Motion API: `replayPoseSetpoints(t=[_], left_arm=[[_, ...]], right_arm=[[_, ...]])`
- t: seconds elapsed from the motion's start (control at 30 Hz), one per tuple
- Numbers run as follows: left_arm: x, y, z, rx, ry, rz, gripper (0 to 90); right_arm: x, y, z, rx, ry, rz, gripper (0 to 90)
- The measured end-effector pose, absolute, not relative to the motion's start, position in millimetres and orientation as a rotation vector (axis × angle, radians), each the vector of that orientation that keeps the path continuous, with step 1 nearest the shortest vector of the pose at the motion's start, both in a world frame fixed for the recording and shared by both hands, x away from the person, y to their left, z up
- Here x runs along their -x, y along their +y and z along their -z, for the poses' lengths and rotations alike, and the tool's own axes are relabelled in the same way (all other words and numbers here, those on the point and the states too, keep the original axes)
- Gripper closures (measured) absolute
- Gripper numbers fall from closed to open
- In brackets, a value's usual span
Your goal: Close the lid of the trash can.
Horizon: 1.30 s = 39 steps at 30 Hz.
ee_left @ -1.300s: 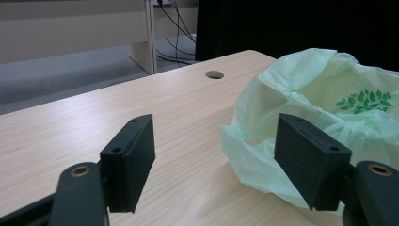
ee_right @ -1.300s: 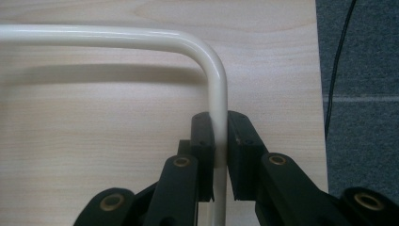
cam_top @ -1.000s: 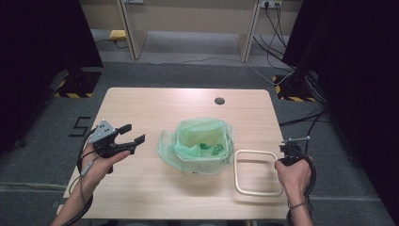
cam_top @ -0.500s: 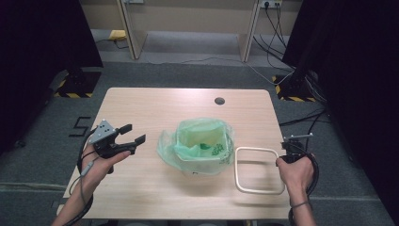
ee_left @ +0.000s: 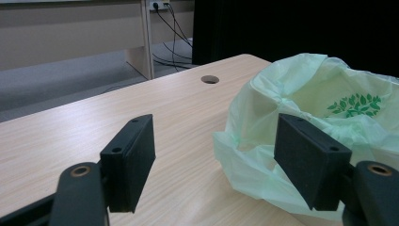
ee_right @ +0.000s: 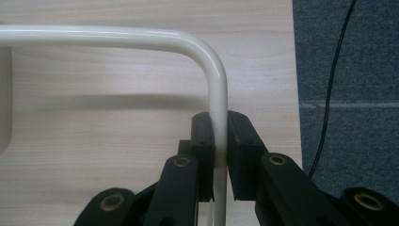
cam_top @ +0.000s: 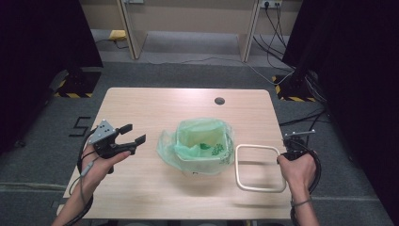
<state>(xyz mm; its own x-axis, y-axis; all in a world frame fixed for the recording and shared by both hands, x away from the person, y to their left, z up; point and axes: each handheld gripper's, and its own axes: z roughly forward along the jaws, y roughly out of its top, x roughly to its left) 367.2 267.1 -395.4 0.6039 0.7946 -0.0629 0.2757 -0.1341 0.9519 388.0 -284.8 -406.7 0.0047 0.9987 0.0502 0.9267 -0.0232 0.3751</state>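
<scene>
Bin [cam_top: 200, 168] mostly hidden under green bag [cam_top: 188, 146]; bag contents unclear.

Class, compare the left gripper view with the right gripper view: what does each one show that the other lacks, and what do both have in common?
Left gripper view: the left tongs stand open and empty, facing the green bag that lines a bin, with a round hole in the tabletop beyond.

Right gripper view: the right tongs are clamped on the cream rectangular ring, near the table edge, with grey carpet alongside.

Both: the pale wooden table and black jaws rising from below.
</scene>
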Motion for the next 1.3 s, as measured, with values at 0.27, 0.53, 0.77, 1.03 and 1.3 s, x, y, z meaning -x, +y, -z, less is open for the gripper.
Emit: replayPoseSetpoints(t=[0.27, 0.53, 0.77, 1.03, 1.3], left_arm=[[-367, 268, 395, -1.7, 0.889, -0.573, 28.5], [-367, 264, 395, -1.709, 0.881, -0.568, 28.5], [-367, 262, 395, -1.706, 0.876, -0.566, 28.6], [-366, 261, 395, -1.708, 0.874, -0.565, 28.6], [-366, 260, 396, -1.708, 0.874, -0.565, 28.8]], right_arm=[[-389, -285, 399, -2.037, 2.008, -0.449, 82.0], [-391, -285, 393, -2.038, 2.002, -0.453, 82.0], [-392, -284, 388, -2.042, 1.998, -0.456, 82.0], [-393, -282, 384, -2.027, 2.002, -0.467, 82.0], [-395, -279, 380, -2.021, 2.0, -0.468, 82.0]])
